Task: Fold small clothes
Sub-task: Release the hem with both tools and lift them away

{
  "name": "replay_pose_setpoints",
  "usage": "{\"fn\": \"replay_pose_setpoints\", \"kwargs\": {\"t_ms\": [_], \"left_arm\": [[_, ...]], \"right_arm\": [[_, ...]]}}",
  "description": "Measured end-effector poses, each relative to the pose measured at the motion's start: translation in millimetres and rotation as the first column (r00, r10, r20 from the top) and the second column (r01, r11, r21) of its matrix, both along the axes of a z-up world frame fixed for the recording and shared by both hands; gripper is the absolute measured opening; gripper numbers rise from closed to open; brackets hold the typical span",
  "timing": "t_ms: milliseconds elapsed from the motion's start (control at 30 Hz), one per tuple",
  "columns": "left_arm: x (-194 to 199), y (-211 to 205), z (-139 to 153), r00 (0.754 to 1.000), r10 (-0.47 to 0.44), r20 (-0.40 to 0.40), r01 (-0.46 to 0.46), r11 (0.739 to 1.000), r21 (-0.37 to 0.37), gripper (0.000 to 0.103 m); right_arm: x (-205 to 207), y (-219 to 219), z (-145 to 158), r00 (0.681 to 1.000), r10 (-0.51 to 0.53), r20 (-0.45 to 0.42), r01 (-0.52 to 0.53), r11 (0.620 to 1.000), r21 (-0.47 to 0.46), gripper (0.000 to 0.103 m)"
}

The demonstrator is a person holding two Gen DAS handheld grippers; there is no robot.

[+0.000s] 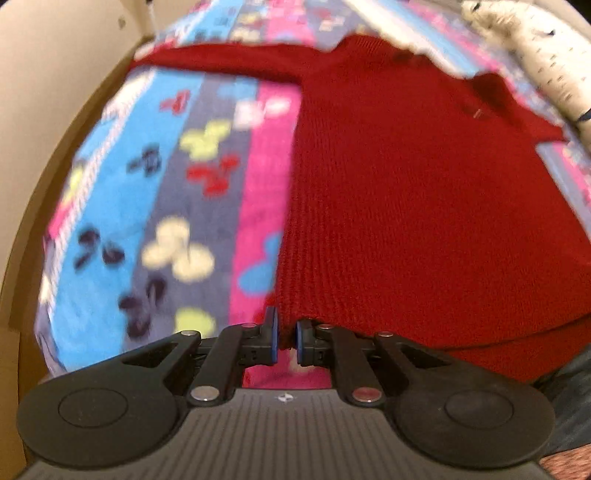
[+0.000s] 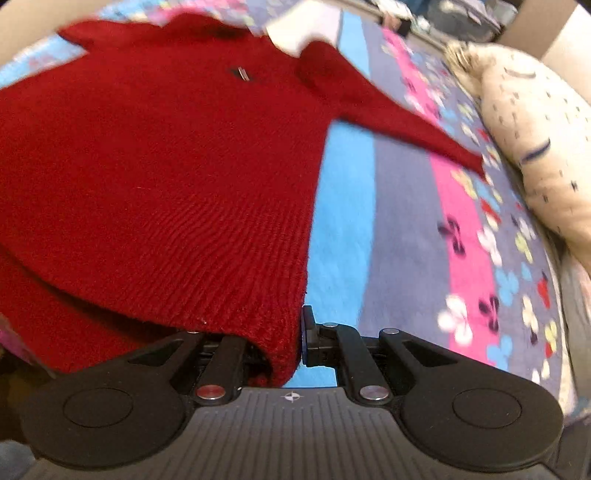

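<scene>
A small red knit sweater point(image 1: 424, 192) lies spread face up on a striped butterfly-print blanket point(image 1: 166, 184), its sleeves out to the sides. My left gripper point(image 1: 286, 336) is shut on the sweater's bottom left hem corner. In the right wrist view the sweater point(image 2: 159, 166) fills the left half, with a small chest label point(image 2: 242, 72) and one sleeve point(image 2: 399, 118) stretched to the right. My right gripper point(image 2: 291, 341) is shut on the bottom right hem corner, and the cloth hides its left finger.
A cream patterned pillow point(image 2: 532, 140) lies at the blanket's point(image 2: 406, 229) right edge; it also shows in the left wrist view point(image 1: 546, 55). A beige wall or bed frame point(image 1: 44, 110) borders the blanket on the left. A white cloth point(image 2: 306, 33) lies beyond the collar.
</scene>
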State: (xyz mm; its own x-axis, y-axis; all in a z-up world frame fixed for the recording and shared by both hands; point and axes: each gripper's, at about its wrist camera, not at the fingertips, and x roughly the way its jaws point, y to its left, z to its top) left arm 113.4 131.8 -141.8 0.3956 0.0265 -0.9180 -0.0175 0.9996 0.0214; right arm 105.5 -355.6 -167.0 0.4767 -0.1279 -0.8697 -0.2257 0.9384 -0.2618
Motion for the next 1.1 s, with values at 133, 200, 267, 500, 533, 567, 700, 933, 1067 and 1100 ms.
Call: {"fn": "replay_pose_setpoints", "kwargs": {"t_ms": [133, 200, 267, 500, 533, 567, 700, 933, 1067, 1100], "left_arm": [[-6.3, 9.5, -12.9, 0.999, 0.043, -0.033, -0.043, 0.999, -0.001, 0.015], [-15.3, 10.3, 2.6, 1.000, 0.015, 0.003, -0.015, 1.000, 0.026, 0.038], [-25.4, 9.9, 26.0, 0.998, 0.008, 0.059, -0.010, 0.999, 0.044, 0.074], [-48.6, -30.9, 117.1, 0.958, -0.030, 0.286, 0.022, 0.999, 0.029, 0.103], [-51.8, -39.7, 126.6, 0.953, -0.038, 0.300, 0.030, 0.999, 0.029, 0.103], [-54.5, -48.4, 134.2, 0.949, -0.048, 0.311, 0.041, 0.999, 0.031, 0.103], [-68.7, -75.4, 149.0, 0.944, -0.070, 0.322, 0.063, 0.997, 0.032, 0.103], [-85.2, -88.0, 140.2, 0.954, -0.074, 0.289, 0.060, 0.997, 0.056, 0.103], [-86.1, -88.6, 134.6, 0.960, -0.059, 0.275, 0.044, 0.997, 0.060, 0.103], [-85.7, -86.9, 133.6, 0.961, -0.057, 0.271, 0.043, 0.997, 0.058, 0.103]], "right_arm": [[-10.2, 6.4, 3.3, 1.000, -0.015, -0.004, 0.015, 1.000, -0.016, 0.028], [-22.5, 8.1, 33.9, 0.998, -0.039, 0.048, 0.038, 0.999, 0.019, 0.046], [-34.7, 11.9, 66.9, 0.995, -0.064, 0.076, 0.058, 0.995, 0.082, 0.051], [-90.1, 69.0, 150.3, 0.954, 0.011, 0.299, -0.065, 0.982, 0.174, 0.069], [-96.1, 77.5, 155.6, 0.948, 0.020, 0.317, -0.079, 0.982, 0.173, 0.069], [-101.9, 84.1, 160.2, 0.942, 0.026, 0.334, -0.089, 0.980, 0.176, 0.069], [-117.9, 101.0, 171.2, 0.930, 0.029, 0.366, -0.111, 0.972, 0.205, 0.070], [-137.9, 103.7, 172.8, 0.935, -0.049, 0.352, -0.048, 0.964, 0.262, 0.070], [-145.6, 112.0, 174.9, 0.926, -0.029, 0.376, -0.081, 0.958, 0.275, 0.070], [-145.8, 115.9, 176.0, 0.924, -0.015, 0.381, -0.096, 0.958, 0.272, 0.071]]}}
